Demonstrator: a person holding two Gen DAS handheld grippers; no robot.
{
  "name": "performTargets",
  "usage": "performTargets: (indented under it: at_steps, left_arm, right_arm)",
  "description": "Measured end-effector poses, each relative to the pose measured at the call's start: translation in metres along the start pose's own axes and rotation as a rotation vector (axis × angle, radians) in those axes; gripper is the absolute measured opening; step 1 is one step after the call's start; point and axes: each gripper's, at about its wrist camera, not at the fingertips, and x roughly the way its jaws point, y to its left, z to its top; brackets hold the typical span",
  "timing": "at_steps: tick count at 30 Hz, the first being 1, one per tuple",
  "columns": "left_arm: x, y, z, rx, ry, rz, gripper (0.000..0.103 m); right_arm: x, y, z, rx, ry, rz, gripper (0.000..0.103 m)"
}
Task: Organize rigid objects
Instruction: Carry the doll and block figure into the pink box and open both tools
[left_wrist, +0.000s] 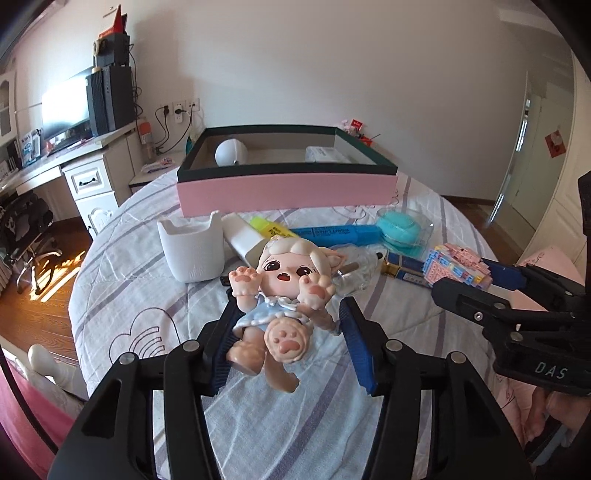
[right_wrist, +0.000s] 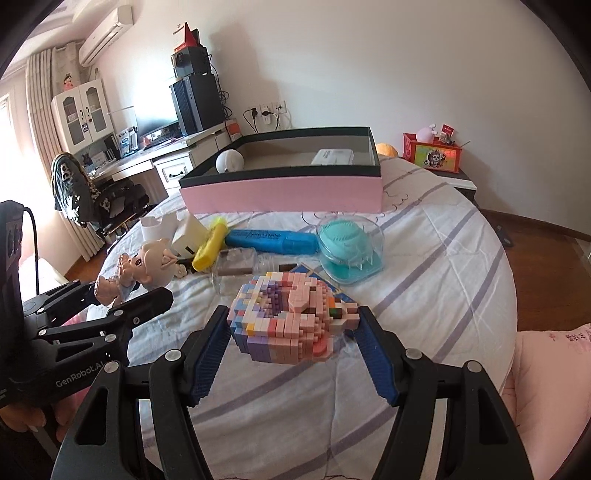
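Observation:
My left gripper (left_wrist: 288, 306) is shut on a cat-eared doll (left_wrist: 280, 288) in a blue dress and holds it above the bed; the doll also shows in the right wrist view (right_wrist: 140, 269). My right gripper (right_wrist: 293, 317) is shut on a pink and purple brick model (right_wrist: 291, 317), which shows in the left wrist view (left_wrist: 458, 267) too. A pink box (left_wrist: 284, 192) with a dark rim stands open at the far side of the bed, also in the right wrist view (right_wrist: 284, 192). It holds a white ball (left_wrist: 231, 152) and a white packet (left_wrist: 325, 153).
On the striped bedspread lie a white cup (left_wrist: 192, 251), a white tube (left_wrist: 243, 240), a yellow marker (right_wrist: 210, 247), a blue tube (right_wrist: 273, 240), a teal brush in a clear case (right_wrist: 347, 251) and a clear case (right_wrist: 236, 266). A desk (left_wrist: 74, 173) stands at the left.

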Motion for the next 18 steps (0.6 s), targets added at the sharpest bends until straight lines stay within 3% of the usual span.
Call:
performTargets:
  at_steps: [10, 18]
  left_arm:
    - [-0.006, -0.002, 0.056, 0.058, -0.094, 0.005, 0.054]
    - [0.035, 0.015, 0.136, 0.093, -0.113, 0.025, 0.054]
  right_arm:
    - [-0.007, 0.016, 0.052, -0.077, -0.099, 0.012, 0.069]
    - [0.019, 0.013, 0.119, -0.126, -0.134, 0.018, 0.069]
